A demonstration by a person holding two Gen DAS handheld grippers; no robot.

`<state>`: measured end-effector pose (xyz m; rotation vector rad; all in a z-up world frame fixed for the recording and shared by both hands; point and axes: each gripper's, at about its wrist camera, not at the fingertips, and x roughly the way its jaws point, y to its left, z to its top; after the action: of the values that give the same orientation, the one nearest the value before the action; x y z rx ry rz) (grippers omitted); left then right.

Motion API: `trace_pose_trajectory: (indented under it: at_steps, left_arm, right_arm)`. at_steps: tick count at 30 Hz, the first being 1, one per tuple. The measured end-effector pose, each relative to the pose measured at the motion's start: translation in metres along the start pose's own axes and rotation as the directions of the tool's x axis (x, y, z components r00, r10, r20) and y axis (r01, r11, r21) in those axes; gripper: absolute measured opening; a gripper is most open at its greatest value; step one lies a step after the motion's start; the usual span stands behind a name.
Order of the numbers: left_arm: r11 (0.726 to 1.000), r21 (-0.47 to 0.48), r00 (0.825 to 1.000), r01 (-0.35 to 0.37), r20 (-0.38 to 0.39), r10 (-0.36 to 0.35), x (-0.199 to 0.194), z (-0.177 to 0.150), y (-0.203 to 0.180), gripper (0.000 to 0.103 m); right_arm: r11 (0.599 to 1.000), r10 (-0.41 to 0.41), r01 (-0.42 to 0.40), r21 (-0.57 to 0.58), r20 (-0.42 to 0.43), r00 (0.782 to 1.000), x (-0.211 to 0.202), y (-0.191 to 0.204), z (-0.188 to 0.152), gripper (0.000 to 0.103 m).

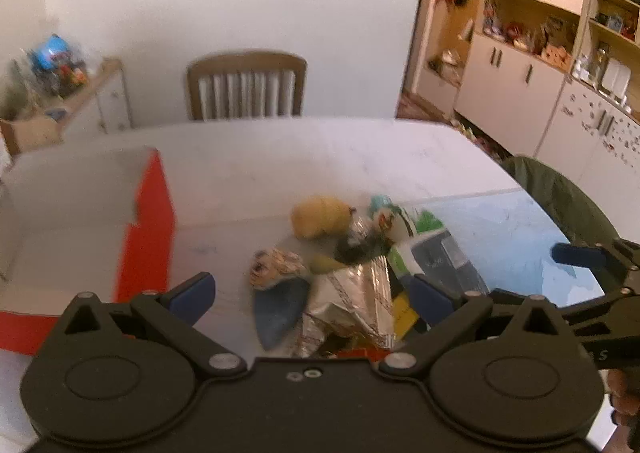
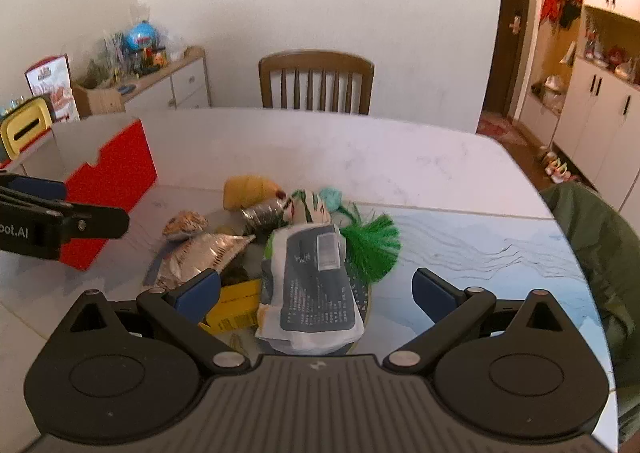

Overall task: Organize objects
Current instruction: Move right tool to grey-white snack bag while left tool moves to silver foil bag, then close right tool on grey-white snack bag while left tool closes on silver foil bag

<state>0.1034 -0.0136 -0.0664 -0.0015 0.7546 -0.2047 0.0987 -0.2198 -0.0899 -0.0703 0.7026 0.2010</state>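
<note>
Both my left gripper (image 1: 312, 293) and my right gripper (image 2: 316, 291) hung spread wide and empty over the heap on the table (image 2: 400, 157), just right of the one red box (image 2: 116, 169). I judged the white pouch (image 2: 316, 285), nearest my right fingers, light and crinkly, best pinched at an edge. Beyond it I counted one silver foil bag (image 2: 204, 253), one soft yellow plush (image 2: 250, 189) and one green tassel (image 2: 372, 241).

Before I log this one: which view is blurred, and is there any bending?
Left wrist view: motion-smeared; the red box and the pile have soft edges. Right wrist view: sharper, print on the white pouch shows as lines. Both views: fisheye bends the table edge and cabinets.
</note>
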Motion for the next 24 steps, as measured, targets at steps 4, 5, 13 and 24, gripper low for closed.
trace_pose_trajectory:
  at_steps: [4, 5, 13, 24]
  left_arm:
    - [1.0, 0.021, 0.998, 0.017, -0.065, -0.015, 0.033, -0.002, -0.002, 0.102]
    - [0.999, 0.022, 0.997, 0.026, -0.077, -0.025, 0.04, -0.002, -0.002, 0.102]
    - [0.997, 0.02, 0.981, 0.073, -0.179, -0.068, 0.083, 0.0, 0.001, 0.102]
    - [0.99, 0.005, 0.958, 0.141, -0.252, -0.135, 0.107, -0.002, 0.001, 0.092]
  right_arm:
    - [1.0, 0.013, -0.011, 0.021, -0.055, 0.998, 0.025, -0.008, -0.001, 0.1]
    - [1.0, 0.016, -0.014, 0.025, -0.068, 0.998, 0.031, -0.009, -0.001, 0.1]
    - [0.999, 0.043, -0.038, 0.037, -0.136, 0.99, 0.064, -0.012, -0.003, 0.09]
    - [0.998, 0.047, -0.039, 0.047, -0.197, 0.979, 0.088, -0.012, -0.004, 0.074]
